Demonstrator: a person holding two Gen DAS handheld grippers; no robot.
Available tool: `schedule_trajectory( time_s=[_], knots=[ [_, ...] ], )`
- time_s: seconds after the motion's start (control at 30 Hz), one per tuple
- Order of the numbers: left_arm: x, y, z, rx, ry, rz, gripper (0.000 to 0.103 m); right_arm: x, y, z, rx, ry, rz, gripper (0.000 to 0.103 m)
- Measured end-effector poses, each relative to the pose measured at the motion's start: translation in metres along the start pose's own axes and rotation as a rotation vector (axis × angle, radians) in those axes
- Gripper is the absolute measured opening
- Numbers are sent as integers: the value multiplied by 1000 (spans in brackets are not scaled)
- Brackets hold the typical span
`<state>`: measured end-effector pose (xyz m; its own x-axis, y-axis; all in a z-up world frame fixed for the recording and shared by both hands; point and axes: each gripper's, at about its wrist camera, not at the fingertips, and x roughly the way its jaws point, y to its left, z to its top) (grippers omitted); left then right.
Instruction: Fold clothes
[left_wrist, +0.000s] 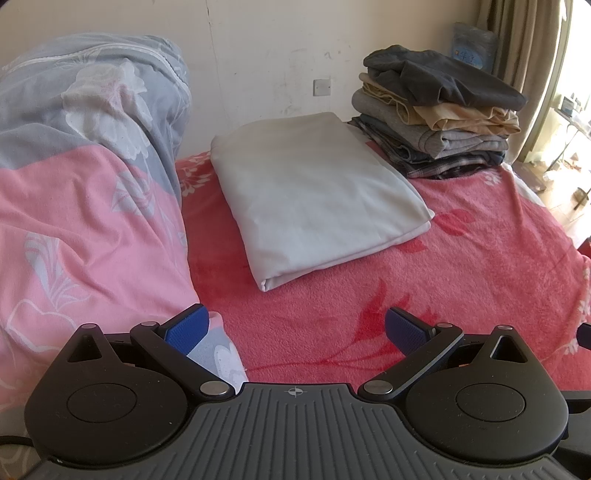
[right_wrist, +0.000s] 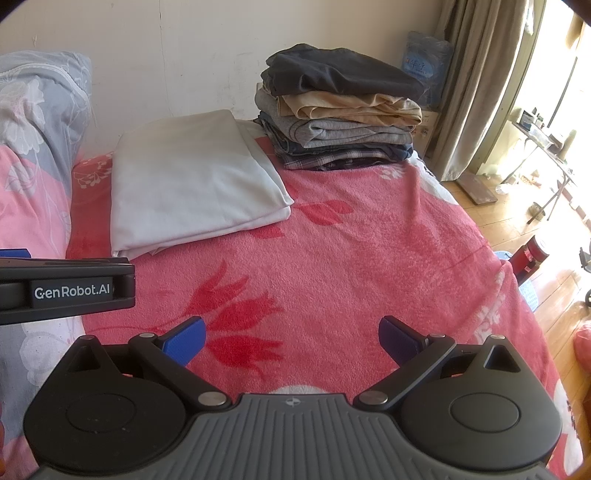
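Note:
A folded white cloth (left_wrist: 314, 195) (right_wrist: 195, 184) lies flat on the red floral bed blanket (left_wrist: 443, 280) (right_wrist: 369, 258), near the wall. Behind it to the right stands a stack of folded clothes (left_wrist: 439, 110) (right_wrist: 340, 107), a dark grey garment on top. My left gripper (left_wrist: 295, 328) is open over the blanket, well short of the white cloth, with nothing between its blue pads. My right gripper (right_wrist: 291, 338) is open too and holds nothing. The left gripper's body (right_wrist: 66, 288) shows at the left edge of the right wrist view.
A bunched pink and grey floral duvet (left_wrist: 81, 184) (right_wrist: 33, 147) fills the left side of the bed. The wall with a white switch plate (left_wrist: 322, 87) runs behind. Curtains (right_wrist: 476, 81) and a wooden floor (right_wrist: 517, 229) with furniture lie to the right, past the bed edge.

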<state>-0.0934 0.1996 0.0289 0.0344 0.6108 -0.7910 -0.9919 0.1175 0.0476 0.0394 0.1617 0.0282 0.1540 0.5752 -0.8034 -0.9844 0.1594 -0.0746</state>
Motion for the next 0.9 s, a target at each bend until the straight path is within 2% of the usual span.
schedule_trajectory(
  time_s=[0.9],
  knots=[
    [2, 1, 0, 1, 7, -5, 102, 1, 1, 0, -1, 2, 3, 102]
  ],
)
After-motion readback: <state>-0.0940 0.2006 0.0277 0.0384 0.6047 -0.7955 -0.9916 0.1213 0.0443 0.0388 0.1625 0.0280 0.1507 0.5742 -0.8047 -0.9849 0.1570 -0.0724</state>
